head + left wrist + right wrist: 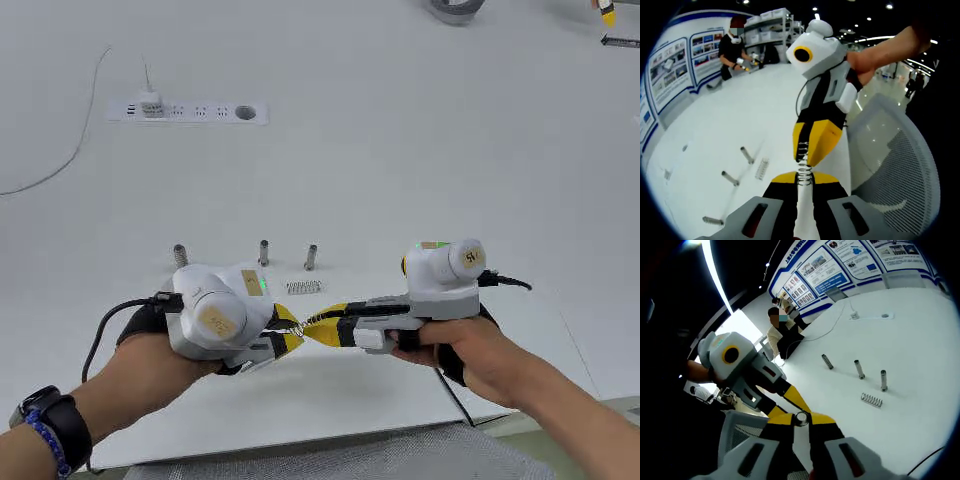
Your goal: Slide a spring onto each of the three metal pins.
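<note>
- The white workbench (400, 150) is wide. A white power strip (187, 111) lies on it far behind the middle pin (264, 252), with one plug in it.
- The middle pin stands upright in a row with two others, and it is bare.
- The left pin (181, 255) is on the left side of the middle pin in the head view. A mounted spring (827, 361) sits around it.
- The right pin (311, 257), on the other side of the middle pin, is bare too.
- A loose spring (303, 287) lies flat on the bench. It is in front of the middle pin and a little to the right, and it touches no pin.
- The left gripper (292, 336) and the right gripper (313, 328) meet tip to tip in the air. They are in front of the middle pin, nearer to the person than the loose spring.
- The held spring (803, 165) stretches between the two grippers.
- The yellow jaws of the left gripper are almost closed and pinch one end of the held spring.
- The jaws of the right gripper are also drawn nearly together, on the other end. In the right gripper view the round end of the coil sits between its yellow tips.
- A grey mesh chair back (900, 165) stands at the near edge of the bench, well apart from the middle pin.
</note>
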A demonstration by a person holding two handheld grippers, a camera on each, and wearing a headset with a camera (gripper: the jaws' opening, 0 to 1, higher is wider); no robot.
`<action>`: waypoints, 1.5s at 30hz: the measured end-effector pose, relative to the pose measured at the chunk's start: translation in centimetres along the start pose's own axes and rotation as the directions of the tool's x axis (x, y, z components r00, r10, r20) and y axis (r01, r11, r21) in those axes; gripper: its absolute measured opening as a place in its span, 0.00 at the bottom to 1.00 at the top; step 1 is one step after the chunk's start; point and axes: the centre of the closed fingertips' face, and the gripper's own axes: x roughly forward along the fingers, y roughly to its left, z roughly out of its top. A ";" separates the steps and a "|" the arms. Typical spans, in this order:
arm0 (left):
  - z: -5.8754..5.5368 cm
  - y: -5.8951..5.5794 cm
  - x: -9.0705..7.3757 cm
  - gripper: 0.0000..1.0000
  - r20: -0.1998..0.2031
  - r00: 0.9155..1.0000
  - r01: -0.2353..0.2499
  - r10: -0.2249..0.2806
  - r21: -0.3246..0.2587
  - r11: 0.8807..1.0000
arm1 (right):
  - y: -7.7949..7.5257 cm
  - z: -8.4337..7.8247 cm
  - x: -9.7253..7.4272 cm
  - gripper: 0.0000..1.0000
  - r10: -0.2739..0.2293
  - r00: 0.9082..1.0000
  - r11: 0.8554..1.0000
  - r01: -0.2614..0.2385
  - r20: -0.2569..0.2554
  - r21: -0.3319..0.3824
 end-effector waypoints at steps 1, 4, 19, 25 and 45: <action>0.1 0.0 -0.1 0.09 0.006 1.000 0.002 -0.002 -0.002 1.000 | 0.1 0.2 0.0 0.12 -0.001 1.000 1.000 0.001 -0.003 -0.008; 0.5 0.2 -0.2 0.09 0.024 1.000 0.002 -0.001 -0.014 1.000 | 0.1 0.6 -0.1 0.12 -0.013 0.999 0.998 0.011 -0.032 -0.060; 1.8 0.4 -0.9 0.09 0.086 0.996 0.019 -0.016 -0.034 0.999 | 0.8 1.4 -0.5 0.13 -0.035 0.982 0.965 -0.015 -0.185 -0.262; 2.7 0.2 -1.0 0.09 0.111 0.993 0.037 -0.034 -0.027 0.999 | 1.0 1.4 -0.9 0.13 -0.037 0.962 0.928 -0.067 -0.271 -0.365; 3.3 -0.4 -1.7 0.09 0.150 0.984 0.094 -0.092 -0.010 0.995 | 1.9 0.7 -1.0 0.12 -0.021 0.901 0.825 -0.230 -0.434 -0.517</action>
